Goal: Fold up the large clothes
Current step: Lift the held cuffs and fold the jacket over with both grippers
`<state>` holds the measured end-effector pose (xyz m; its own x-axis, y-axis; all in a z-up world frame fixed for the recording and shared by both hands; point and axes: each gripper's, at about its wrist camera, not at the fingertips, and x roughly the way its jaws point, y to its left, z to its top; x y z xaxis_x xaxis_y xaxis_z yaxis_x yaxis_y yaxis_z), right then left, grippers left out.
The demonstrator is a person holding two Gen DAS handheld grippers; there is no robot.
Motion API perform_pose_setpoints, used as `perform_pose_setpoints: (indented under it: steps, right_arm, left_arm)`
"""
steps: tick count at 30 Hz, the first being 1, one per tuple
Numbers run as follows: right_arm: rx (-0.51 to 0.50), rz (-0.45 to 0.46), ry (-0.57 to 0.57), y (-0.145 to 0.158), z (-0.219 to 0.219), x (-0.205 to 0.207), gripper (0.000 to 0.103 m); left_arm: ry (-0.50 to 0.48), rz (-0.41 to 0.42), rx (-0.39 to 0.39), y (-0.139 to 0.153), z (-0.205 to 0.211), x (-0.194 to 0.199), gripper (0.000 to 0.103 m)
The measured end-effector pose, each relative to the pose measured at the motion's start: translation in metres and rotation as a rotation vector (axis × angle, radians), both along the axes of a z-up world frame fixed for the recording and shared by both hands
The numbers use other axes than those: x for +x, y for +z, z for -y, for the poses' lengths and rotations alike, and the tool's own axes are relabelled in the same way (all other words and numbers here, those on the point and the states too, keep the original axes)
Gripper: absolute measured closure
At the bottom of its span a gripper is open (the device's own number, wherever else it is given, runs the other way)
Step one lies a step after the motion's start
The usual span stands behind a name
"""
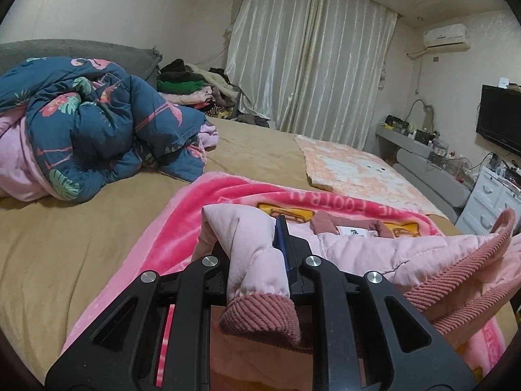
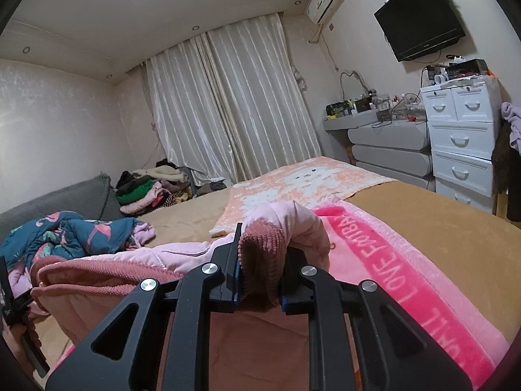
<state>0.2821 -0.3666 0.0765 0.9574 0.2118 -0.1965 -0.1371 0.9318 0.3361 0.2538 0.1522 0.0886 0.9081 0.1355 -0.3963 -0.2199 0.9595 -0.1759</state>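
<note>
Nearest the left wrist camera, the left gripper [image 1: 257, 254] was clamped on a sleeve end of the pink padded jacket [image 1: 390, 254], its jaws pressed against the quilted fabric with the ribbed rose cuff [image 1: 260, 319] hanging back toward the lens. The right gripper [image 2: 260, 254] likewise had its jaws closed on the other sleeve, the second ribbed cuff [image 2: 260, 247] bunched between them. The jacket lay stretched between the two grippers, its body resting on a bright pink blanket [image 1: 195, 215] with lettering along its border; the ribbed hem [image 1: 456, 280] was raised at the jacket's near edge, and a white label [image 1: 355, 231] showed at the collar. The blanket was spread over a bed covered by a tan sheet [image 1: 65, 244]. A blue flamingo-print quilt [image 1: 97, 123] was heaped toward the headboard, well apart from the jacket. A peach and white mat [image 1: 358, 169] lay flat beyond the blanket. A pile of assorted clothes [image 2: 153, 189] sat near the cream curtains [image 2: 228, 104]. A white chest of drawers [image 2: 462, 137] and a wall-mounted television [image 2: 420, 19] stood beside the bed.
</note>
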Motion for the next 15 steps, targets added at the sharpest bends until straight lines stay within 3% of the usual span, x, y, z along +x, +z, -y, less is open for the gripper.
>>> perform_pose_setpoints:
  steps: [15]
  right_arm:
    - [-0.017, -0.108, 0.007, -0.04, -0.007, 0.068, 0.086]
  left_arm:
    - [-0.006, -0.077, -0.018, -0.035, -0.011, 0.057, 0.092]
